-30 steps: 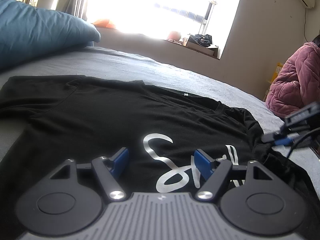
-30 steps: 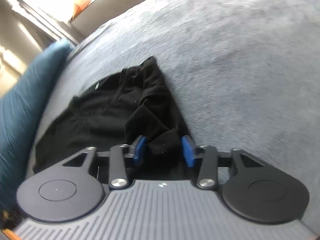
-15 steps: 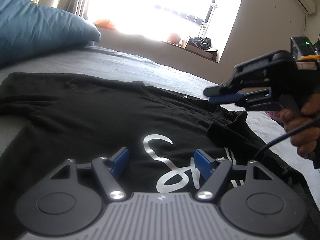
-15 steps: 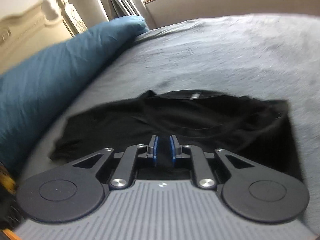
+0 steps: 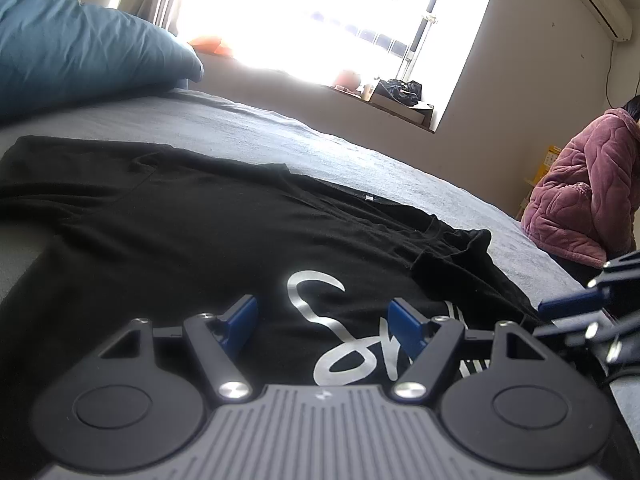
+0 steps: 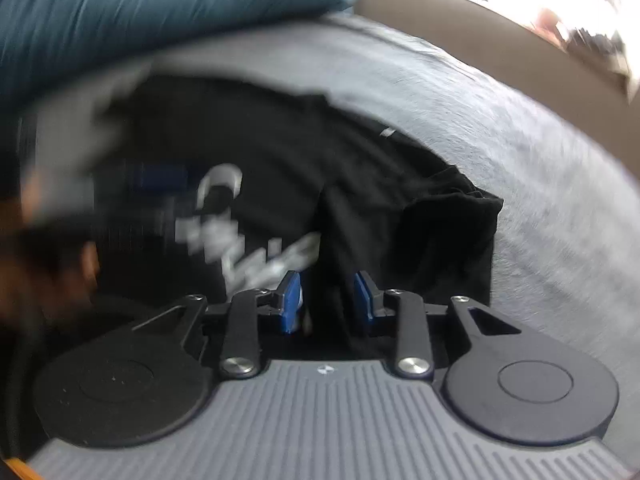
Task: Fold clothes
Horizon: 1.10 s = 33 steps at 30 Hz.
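A black T-shirt (image 5: 180, 220) with a white print (image 5: 320, 300) lies spread on the grey bed (image 5: 240, 128). Its right sleeve (image 5: 452, 256) is folded inward over the body. My left gripper (image 5: 322, 312) hovers low over the print, open, with nothing between its pads. My right gripper (image 6: 326, 296) is at the shirt's right side, seen at the right edge (image 5: 580, 308) of the left wrist view. Its jaws are opening, and a dark fold of the shirt (image 6: 420, 216) lies loose between the blue pads. The right wrist view is blurred.
A blue pillow (image 5: 80, 40) lies at the far left of the bed. A person in a pink quilted jacket (image 5: 580, 200) sits beyond the bed's right edge. A bright window ledge (image 5: 392, 100) with small items runs behind. Bare grey bedding surrounds the shirt.
The right gripper swung the sleeve over onto the shirt, then dropped back low to the right with its jaws parting. The left gripper has stayed where it was.
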Each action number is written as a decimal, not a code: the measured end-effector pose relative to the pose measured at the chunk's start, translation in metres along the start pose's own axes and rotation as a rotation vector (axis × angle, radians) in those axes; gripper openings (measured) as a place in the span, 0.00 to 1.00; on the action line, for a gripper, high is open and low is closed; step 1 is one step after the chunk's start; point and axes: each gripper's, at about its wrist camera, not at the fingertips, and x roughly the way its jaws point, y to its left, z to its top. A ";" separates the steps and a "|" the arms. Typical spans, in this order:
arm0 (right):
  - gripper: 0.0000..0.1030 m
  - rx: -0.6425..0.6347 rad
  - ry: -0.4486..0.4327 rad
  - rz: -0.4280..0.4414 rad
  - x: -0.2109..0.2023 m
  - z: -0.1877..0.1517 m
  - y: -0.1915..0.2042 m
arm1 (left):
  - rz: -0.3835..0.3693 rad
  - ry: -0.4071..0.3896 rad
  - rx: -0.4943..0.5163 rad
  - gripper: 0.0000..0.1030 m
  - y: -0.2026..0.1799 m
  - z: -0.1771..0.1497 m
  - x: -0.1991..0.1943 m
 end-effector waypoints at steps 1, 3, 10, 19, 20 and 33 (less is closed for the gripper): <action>0.28 -0.072 0.011 -0.027 0.002 -0.003 0.009 | 0.001 0.000 0.001 0.72 0.000 0.000 0.000; 0.27 -0.178 0.036 -0.105 0.013 -0.004 0.022 | 0.002 0.001 0.002 0.72 0.000 0.000 0.000; 0.10 -0.298 0.028 -0.059 0.005 -0.013 0.046 | 0.005 0.002 0.006 0.72 -0.001 0.000 0.000; 0.12 -0.468 0.030 -0.118 -0.005 -0.038 0.069 | 0.002 0.000 0.003 0.72 -0.001 0.000 0.000; 0.14 -0.479 0.019 -0.136 -0.003 -0.037 0.070 | 0.001 0.000 0.003 0.72 -0.001 0.000 0.000; 0.03 -0.454 -0.011 -0.151 0.014 -0.029 0.060 | -0.005 -0.002 -0.001 0.72 0.001 0.000 0.000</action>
